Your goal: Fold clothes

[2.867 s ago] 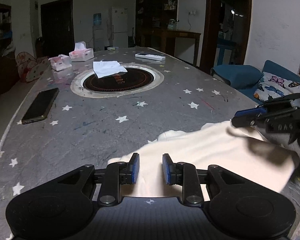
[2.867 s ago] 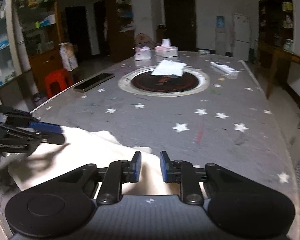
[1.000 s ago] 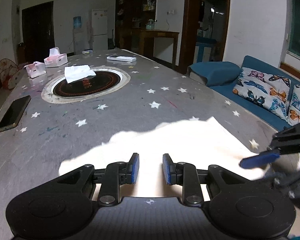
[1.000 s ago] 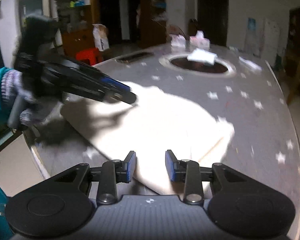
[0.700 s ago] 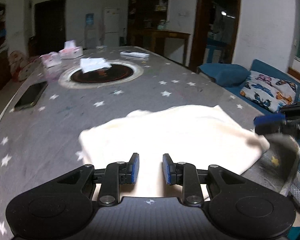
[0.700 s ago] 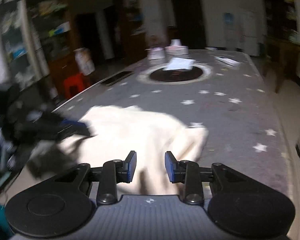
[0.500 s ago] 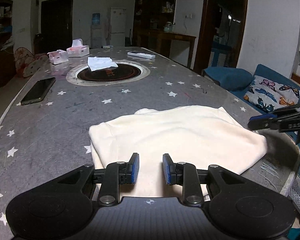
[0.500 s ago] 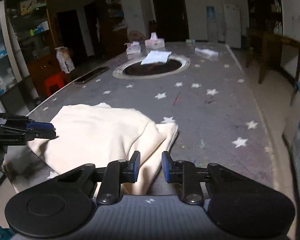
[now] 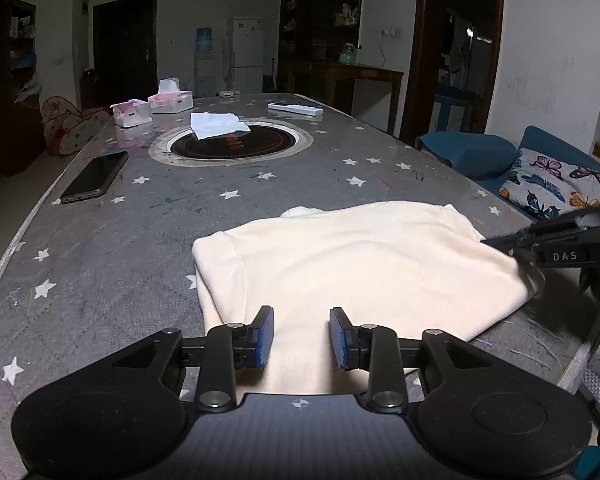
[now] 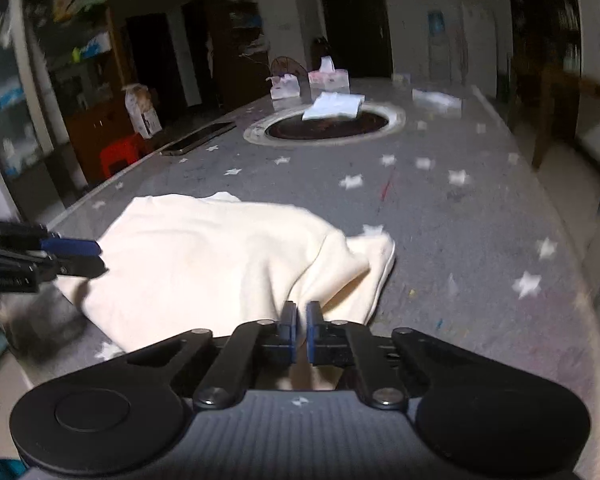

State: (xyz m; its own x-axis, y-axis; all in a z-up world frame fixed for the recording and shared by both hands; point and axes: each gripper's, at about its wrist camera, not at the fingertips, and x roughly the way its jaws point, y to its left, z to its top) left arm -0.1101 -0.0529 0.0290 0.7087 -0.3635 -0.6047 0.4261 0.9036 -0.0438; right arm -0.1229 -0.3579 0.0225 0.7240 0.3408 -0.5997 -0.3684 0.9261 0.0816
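A cream garment (image 9: 360, 264) lies partly folded near the front edge of a grey star-patterned table (image 9: 140, 216). My left gripper (image 9: 301, 336) is open over its near left part and holds nothing. In the right wrist view the garment (image 10: 204, 256) fills the near table, with a raised fold running up to my right gripper (image 10: 301, 330), which is shut on the garment's near right edge. The right gripper also shows in the left wrist view (image 9: 500, 242) at the cloth's right edge. The left gripper shows in the right wrist view (image 10: 80, 256) at the cloth's left edge.
A phone (image 9: 96, 176) lies at the table's left edge. A round inset (image 9: 232, 146) with a white cloth (image 9: 216, 124) sits mid-table, tissue boxes (image 9: 152, 106) and a remote (image 9: 296, 109) behind. A blue sofa with a butterfly cushion (image 9: 556, 184) stands right of the table.
My right gripper has closed on the garment's right edge and lifted a fold of it. My left gripper has stayed open over the cloth, which now lies a little nearer.
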